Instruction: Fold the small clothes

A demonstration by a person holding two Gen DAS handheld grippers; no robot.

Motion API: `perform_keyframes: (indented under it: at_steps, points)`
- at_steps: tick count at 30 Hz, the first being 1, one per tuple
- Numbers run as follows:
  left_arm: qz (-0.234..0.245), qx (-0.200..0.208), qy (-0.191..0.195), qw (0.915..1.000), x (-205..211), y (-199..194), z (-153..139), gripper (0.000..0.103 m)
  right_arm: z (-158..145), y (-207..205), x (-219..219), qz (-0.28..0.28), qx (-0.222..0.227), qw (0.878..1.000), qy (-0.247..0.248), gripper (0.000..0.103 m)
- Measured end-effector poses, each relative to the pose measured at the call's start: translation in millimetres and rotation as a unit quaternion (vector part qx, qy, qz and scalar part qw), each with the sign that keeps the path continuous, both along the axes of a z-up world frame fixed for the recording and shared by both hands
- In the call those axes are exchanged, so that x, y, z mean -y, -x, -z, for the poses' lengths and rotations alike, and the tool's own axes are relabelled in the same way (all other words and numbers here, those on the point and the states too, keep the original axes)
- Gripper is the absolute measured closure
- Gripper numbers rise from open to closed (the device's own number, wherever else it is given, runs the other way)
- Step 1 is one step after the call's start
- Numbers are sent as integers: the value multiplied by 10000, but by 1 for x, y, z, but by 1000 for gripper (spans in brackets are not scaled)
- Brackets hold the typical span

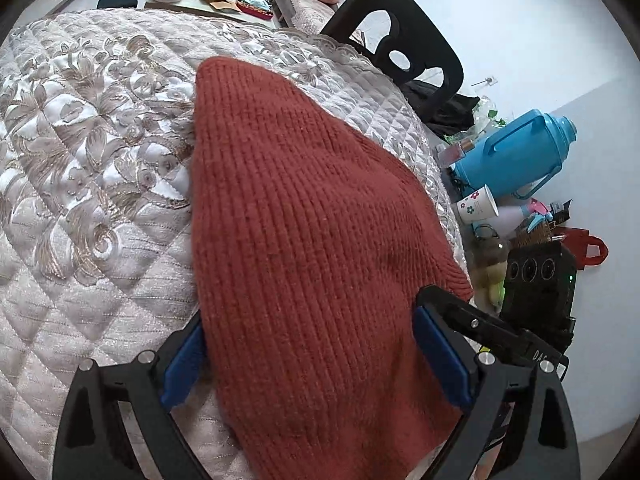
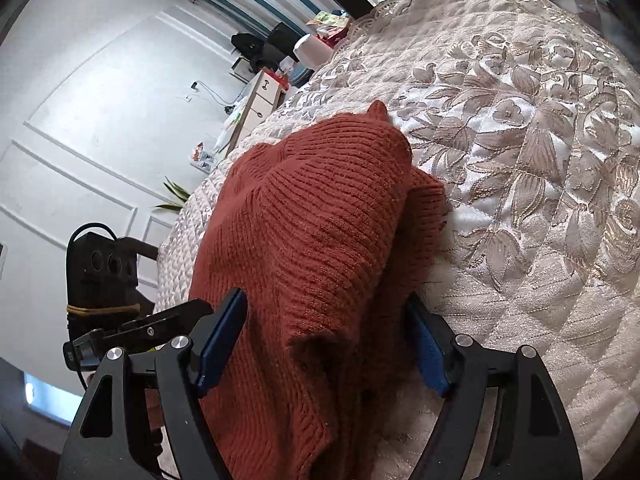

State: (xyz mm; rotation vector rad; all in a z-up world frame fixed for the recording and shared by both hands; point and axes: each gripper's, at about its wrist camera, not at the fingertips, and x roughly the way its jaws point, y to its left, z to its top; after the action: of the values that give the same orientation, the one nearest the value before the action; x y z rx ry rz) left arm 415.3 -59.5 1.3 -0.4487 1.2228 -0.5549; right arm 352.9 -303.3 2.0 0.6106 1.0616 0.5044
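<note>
Between the blue-padded fingers of the left tool (image 1: 308, 356) lies a rust-red ribbed knit garment (image 1: 304, 240). The jaws stand wide apart on either side of the fabric, with the pads beside its edges and no pinch visible. From there the knit runs away from the camera in a long wedge, narrowing to a rounded end far up the surface.

On the other side, the right tool (image 2: 328, 344) is likewise spread open, its two blue pads flanking the same knit garment (image 2: 316, 248). In this view the fabric is bunched and doubled over itself, with a thicker fold humped in the middle and a lower layer poking out toward the right. A loose hem hangs down between the fingers near the bottom of the frame.

Under the garment is a quilted cover (image 1: 80, 200) in pale beige with an embroidered floral pattern and a scalloped lace edge, spread over what looks like a round desk.

Beyond the cover's edge in the left wrist view stands a black chair (image 1: 404, 40). Below it on the floor lie a blue thermos jug (image 1: 516, 152) on its side and a paper cup with flower print (image 1: 478, 204). In the right wrist view a white panelled wall (image 2: 80, 128) fills the left side.
</note>
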Motion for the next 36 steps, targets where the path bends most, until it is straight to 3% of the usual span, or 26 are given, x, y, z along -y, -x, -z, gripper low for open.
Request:
perform_keyframes:
  at_steps: [6, 12, 18, 25, 36]
  points:
    - [181, 227, -697, 9971, 10, 4, -3, 23, 1, -1, -8, -27, 109, 9996, 262, 43]
    - [127, 280, -888, 9956, 14, 5, -6, 41, -1, 0, -17, 99, 174, 9989, 424, 54]
    - [7, 371, -1080, 9935, 19, 9, -14, 52, -17, 9, -38, 250, 533, 9929, 1036, 64]
    - [-70, 347, -955, 9948, 10, 13, -23, 56, -33, 17, -47, 362, 743, 9878, 1322, 66]
    - [-254, 559, -815, 9948, -29, 29, -61, 56, -78, 27, -81, 256, 1028, 9852, 1347, 66]
